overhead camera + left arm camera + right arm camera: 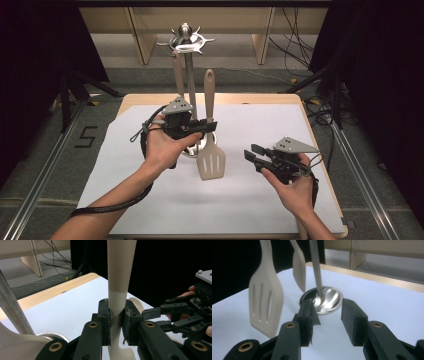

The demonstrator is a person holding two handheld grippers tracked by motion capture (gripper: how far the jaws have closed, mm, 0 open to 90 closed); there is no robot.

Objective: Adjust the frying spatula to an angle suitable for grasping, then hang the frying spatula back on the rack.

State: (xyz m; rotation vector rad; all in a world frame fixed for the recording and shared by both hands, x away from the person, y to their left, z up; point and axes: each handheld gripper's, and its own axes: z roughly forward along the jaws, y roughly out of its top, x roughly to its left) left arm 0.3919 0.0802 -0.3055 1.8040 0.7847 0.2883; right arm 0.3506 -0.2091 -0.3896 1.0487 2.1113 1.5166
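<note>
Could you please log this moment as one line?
left tongs: shut on slotted spatula handle | right tongs: open, empty | utensil stand: upright

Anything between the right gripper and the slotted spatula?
Nothing visible. The right gripper, jaws open and empty, faces the slotted spatula across bare white sheet. The left gripper is shut on its handle higher up, and the stand is behind it, off that line.

Beige plastic slotted spatula [210,150], long handle, three slots in flat blade. Held upright, blade down, handle up, clear of the white table cover, just beside the steel utensil stand's round base [329,300].
</note>
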